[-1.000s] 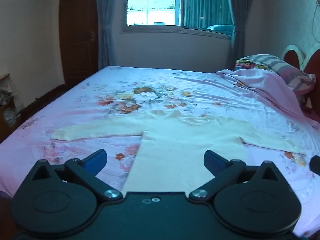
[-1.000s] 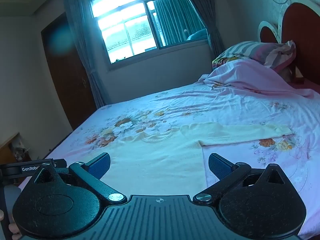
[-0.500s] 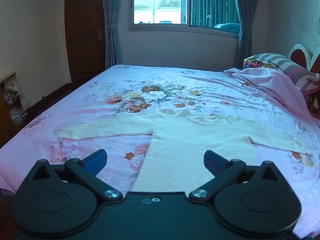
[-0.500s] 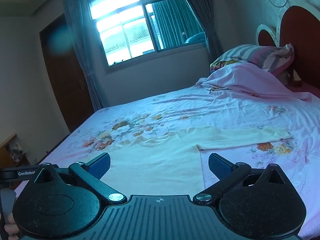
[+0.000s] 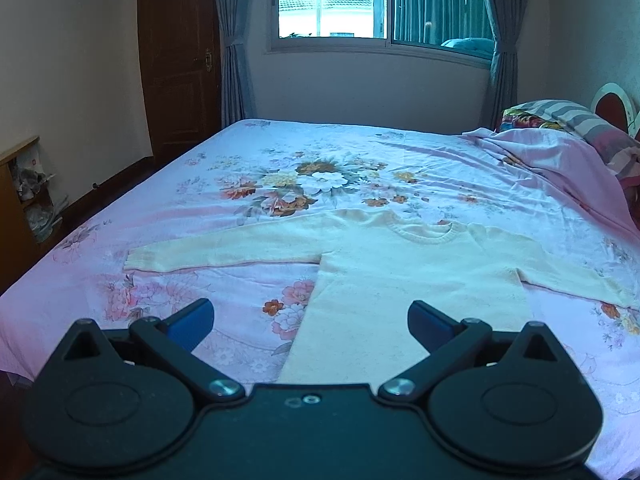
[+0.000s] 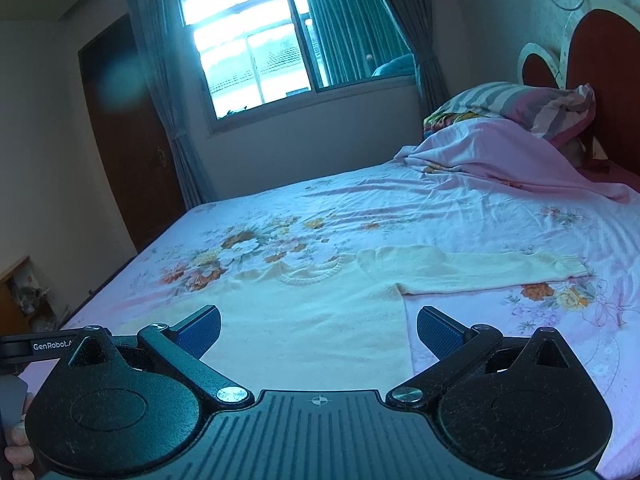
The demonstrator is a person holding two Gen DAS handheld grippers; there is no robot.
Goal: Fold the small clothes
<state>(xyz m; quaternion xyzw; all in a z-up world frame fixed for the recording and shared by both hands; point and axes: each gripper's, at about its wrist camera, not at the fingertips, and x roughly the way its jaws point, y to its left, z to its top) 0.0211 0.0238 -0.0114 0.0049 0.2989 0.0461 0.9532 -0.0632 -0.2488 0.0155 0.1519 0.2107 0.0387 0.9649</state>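
A small cream knit sweater [image 5: 400, 272] lies flat on the bed with both sleeves spread out, neck toward the window. It also shows in the right wrist view [image 6: 312, 312]. My left gripper [image 5: 310, 320] is open and empty, held above the sweater's lower left part. My right gripper [image 6: 318, 326] is open and empty, held above the sweater's lower right part. The hem is hidden behind both gripper bodies.
The bed [image 5: 280, 184] has a pink floral sheet. A rumpled pink blanket [image 6: 500, 160] and pillows [image 6: 512, 104] lie at the head on the right, before a red headboard [image 6: 600, 64]. A wooden door [image 5: 180, 60] and a shelf [image 5: 16, 192] stand left.
Both grippers have risen and drawn back a little, so more of the sweater and bed shows. The sweater has not moved. Both grippers stay open.
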